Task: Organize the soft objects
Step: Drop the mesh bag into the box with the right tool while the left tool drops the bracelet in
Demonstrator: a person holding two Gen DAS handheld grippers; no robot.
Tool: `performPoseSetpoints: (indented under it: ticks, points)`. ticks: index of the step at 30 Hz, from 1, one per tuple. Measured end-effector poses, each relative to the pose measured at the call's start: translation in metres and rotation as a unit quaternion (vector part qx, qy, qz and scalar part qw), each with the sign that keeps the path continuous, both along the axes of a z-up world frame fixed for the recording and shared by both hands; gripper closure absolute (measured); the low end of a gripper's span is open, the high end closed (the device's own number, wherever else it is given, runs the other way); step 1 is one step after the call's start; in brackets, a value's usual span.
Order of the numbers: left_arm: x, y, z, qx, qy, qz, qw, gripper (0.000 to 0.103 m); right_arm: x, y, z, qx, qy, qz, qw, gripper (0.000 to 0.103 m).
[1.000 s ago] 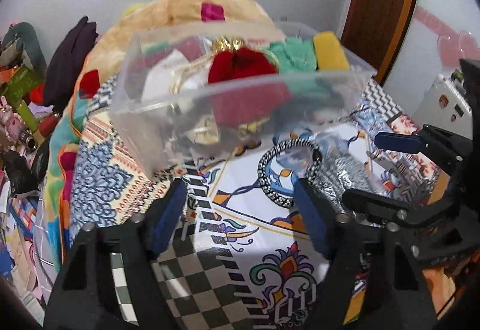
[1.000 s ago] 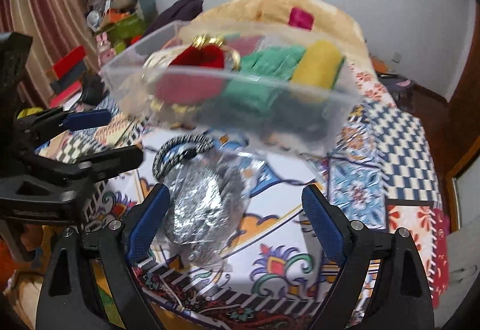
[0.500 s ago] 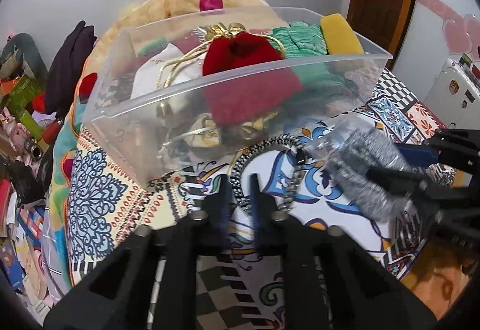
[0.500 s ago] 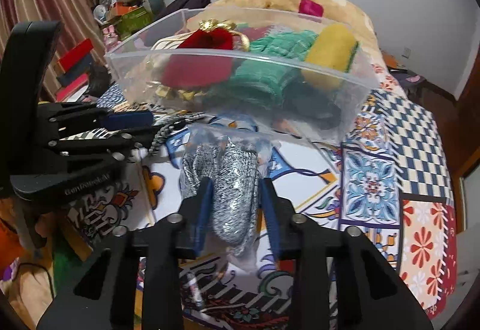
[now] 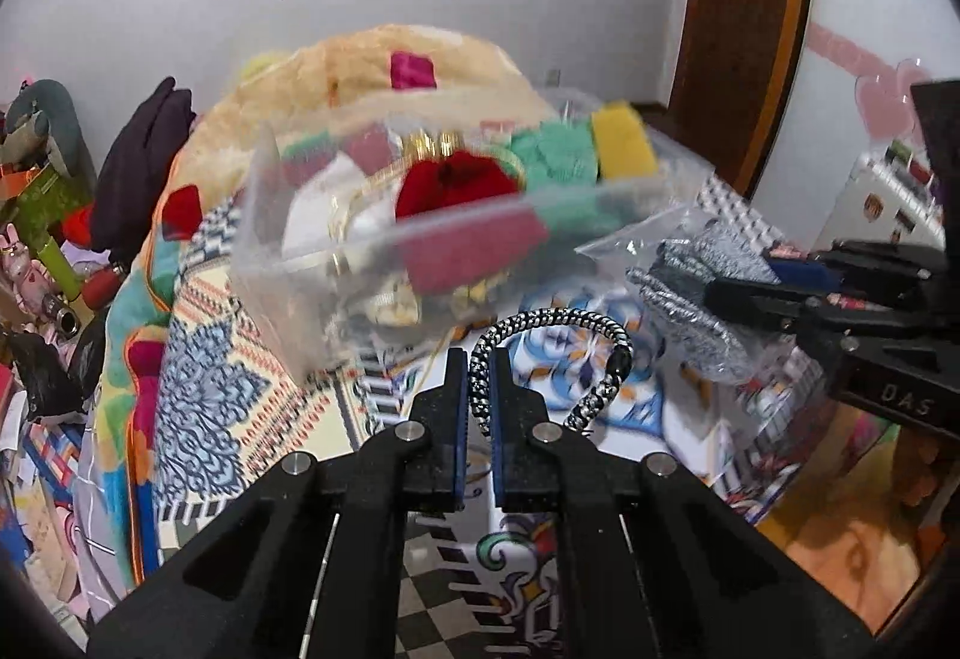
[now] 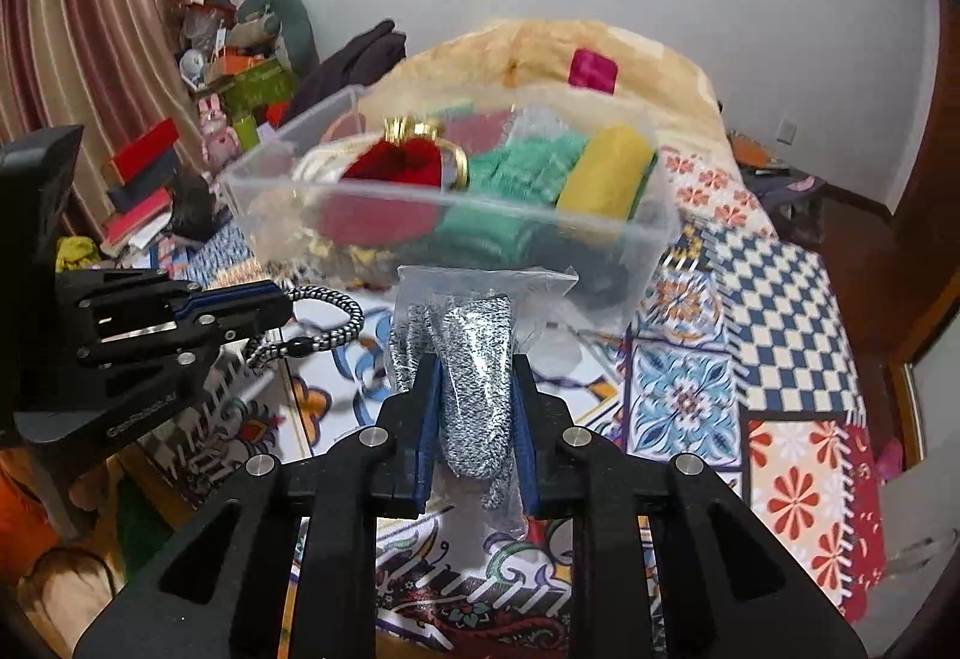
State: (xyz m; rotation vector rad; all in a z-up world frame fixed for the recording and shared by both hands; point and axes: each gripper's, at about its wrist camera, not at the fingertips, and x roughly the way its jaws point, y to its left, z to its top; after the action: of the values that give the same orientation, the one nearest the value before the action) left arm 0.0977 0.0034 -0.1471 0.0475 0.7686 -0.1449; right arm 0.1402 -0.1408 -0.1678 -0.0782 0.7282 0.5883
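Note:
My left gripper (image 5: 478, 359) is shut on a black-and-white braided cord loop (image 5: 552, 326) and holds it above the patterned bedspread; it also shows in the right wrist view (image 6: 282, 302). My right gripper (image 6: 474, 368) is shut on a clear plastic bag of grey speckled fabric (image 6: 477, 359), lifted off the bed; the bag shows in the left wrist view (image 5: 690, 269). A clear plastic bin (image 6: 651, 230) stands just beyond both, holding a red pouch (image 6: 393, 167), green cloth (image 6: 528, 167) and a yellow sponge (image 6: 609, 167).
A large tan plush cushion (image 6: 540, 53) lies behind the bin. The patterned bedspread (image 6: 780, 299) stretches to the right. Cluttered books, toys and dark clothes (image 6: 198, 119) line the left side. A wooden door (image 5: 750, 17) stands at the far right.
Both grippers went from open to shut, the left on the cord loop and the right on the bagged fabric, and both items have been lifted off the bed.

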Motion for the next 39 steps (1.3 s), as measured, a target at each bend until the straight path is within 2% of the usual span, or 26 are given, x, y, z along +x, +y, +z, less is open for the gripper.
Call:
performPoseSetpoints:
  ticks: [3, 10, 15, 20, 28, 35, 39]
  points:
    - [0.000, 0.003, 0.018, -0.016, -0.019, 0.003, 0.9997, 0.098, -0.001, 0.000, 0.014, 0.008, -0.019, -0.002, 1.000, 0.083]
    - [0.011, 0.004, 0.055, -0.028, -0.065, 0.015, 0.9974, 0.098, 0.007, -0.002, 0.048, 0.030, -0.064, -0.009, 0.997, 0.083]
    - [0.023, 0.010, 0.070, -0.035, -0.084, 0.026, 0.9955, 0.098, 0.019, 0.002, 0.067, 0.038, -0.090, -0.017, 0.995, 0.083]
    - [0.039, 0.015, 0.074, -0.040, -0.087, 0.038, 0.9947, 0.098, 0.034, 0.011, 0.076, 0.044, -0.101, -0.027, 0.994, 0.083]
    - [0.066, 0.024, 0.058, -0.048, -0.067, 0.059, 0.9948, 0.098, 0.062, 0.024, 0.058, 0.034, -0.077, -0.042, 0.996, 0.083]
    - [0.089, 0.022, 0.030, -0.033, -0.033, 0.072, 0.9963, 0.098, 0.079, 0.043, 0.025, -0.003, -0.040, -0.032, 0.999, 0.083]
    - [0.096, 0.023, 0.018, -0.044, -0.012, 0.064, 0.9969, 0.098, 0.084, 0.047, 0.015, -0.017, -0.026, -0.025, 0.999, 0.080]
